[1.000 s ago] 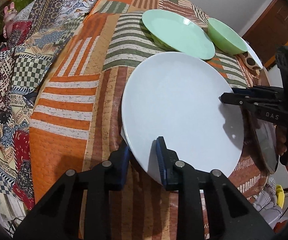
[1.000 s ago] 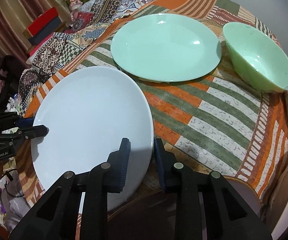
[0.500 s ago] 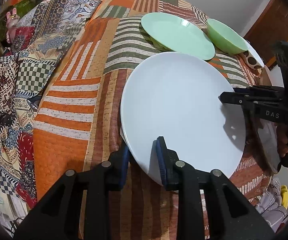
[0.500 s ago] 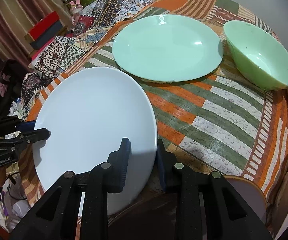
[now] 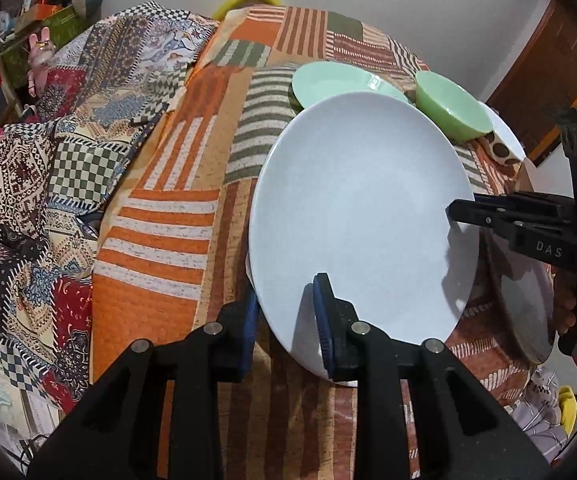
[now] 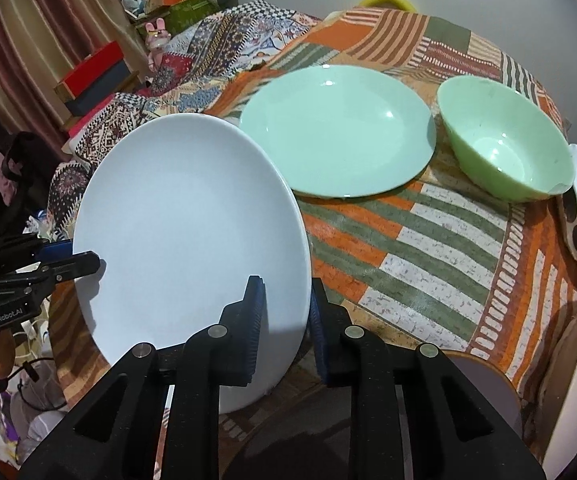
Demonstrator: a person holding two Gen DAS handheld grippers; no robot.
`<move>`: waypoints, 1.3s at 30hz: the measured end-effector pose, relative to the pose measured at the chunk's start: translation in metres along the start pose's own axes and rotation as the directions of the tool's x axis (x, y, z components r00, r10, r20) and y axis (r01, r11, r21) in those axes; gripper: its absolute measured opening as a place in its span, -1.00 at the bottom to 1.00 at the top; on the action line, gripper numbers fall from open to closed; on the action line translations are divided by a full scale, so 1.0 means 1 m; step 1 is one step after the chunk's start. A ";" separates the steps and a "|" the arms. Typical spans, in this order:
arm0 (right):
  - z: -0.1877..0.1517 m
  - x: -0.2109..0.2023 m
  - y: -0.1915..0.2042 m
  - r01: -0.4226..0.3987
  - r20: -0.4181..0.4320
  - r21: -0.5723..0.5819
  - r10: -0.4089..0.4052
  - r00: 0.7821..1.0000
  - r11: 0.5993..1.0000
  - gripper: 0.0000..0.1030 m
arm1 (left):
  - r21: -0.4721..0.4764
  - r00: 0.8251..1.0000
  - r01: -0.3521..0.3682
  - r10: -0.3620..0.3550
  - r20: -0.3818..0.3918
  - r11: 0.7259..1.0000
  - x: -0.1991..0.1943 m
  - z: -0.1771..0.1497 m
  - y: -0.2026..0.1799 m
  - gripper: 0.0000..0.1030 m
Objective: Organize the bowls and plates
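White plate [image 6: 192, 240] tilted, lower left of frame, rim clamped by right gripper [image 6: 284, 320], jaws closing on it; left gripper [image 6: 76, 262] grips its far-left rim. Green plate [image 6: 336, 132] upper centre, green bowl [image 6: 506, 152] upper right, on striped tablecloth [image 6: 428, 248].

1. A patchwork tablecloth [image 6: 428, 248] of orange, green and white stripes covers the table.
2. At about 10 o'clock from it in the right wrist view lies a patterned quilt [image 6: 224, 40] of checks and florals, touching the cloth's edge.
3. Beyond the quilt, near 11 o'clock, a pink rabbit toy [image 6: 156, 34] stands beside a green box [image 6: 184, 12].
4. At 9 o'clock, a red box [image 6: 96, 62] sits before striped curtains [image 6: 28, 40].
5. A yellow rim [image 6: 386, 0] peeks over the cloth's far edge at 12 o'clock.
6. In the left wrist view a brown wooden door [image 5: 548, 68] shows at 2 o'clock.
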State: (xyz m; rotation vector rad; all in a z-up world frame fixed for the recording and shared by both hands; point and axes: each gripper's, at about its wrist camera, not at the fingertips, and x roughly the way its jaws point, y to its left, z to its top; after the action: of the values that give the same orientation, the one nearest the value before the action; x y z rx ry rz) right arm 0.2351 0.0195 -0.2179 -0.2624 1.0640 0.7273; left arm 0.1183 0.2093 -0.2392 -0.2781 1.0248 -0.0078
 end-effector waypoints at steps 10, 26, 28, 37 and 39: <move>0.001 -0.023 0.003 -0.008 0.063 0.009 0.008 0.998 1.000 -0.62 | 0.002 0.998 0.003 -0.003 0.059 1.000 -0.026 0.004 -0.009 -0.49; -0.021 -0.075 -0.012 0.013 0.149 0.050 -0.021 0.989 0.999 -0.62 | 0.074 0.989 0.026 -0.036 0.145 0.997 -0.064 0.007 -0.055 -0.49; -0.025 -0.082 -0.015 0.020 0.159 0.054 -0.028 0.987 0.998 -0.62 | 0.082 0.988 0.030 -0.042 0.148 0.996 -0.067 0.006 -0.063 -0.49; -0.046 -0.104 -0.034 0.041 0.189 0.096 -0.058 0.980 0.995 -0.62 | 0.141 0.986 0.043 -0.065 0.154 0.989 -0.071 0.003 -0.100 -0.49; -0.051 -0.107 -0.040 0.043 0.191 0.110 -0.064 0.980 0.993 -0.62 | 0.156 0.986 0.050 -0.074 0.150 0.986 -0.070 0.003 -0.108 -0.49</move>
State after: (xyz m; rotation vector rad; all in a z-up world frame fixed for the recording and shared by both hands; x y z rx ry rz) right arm 0.1956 -0.0814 -0.1558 -0.1262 0.9030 0.6330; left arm 0.0981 0.1151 -0.1539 -0.1685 0.8553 -0.1186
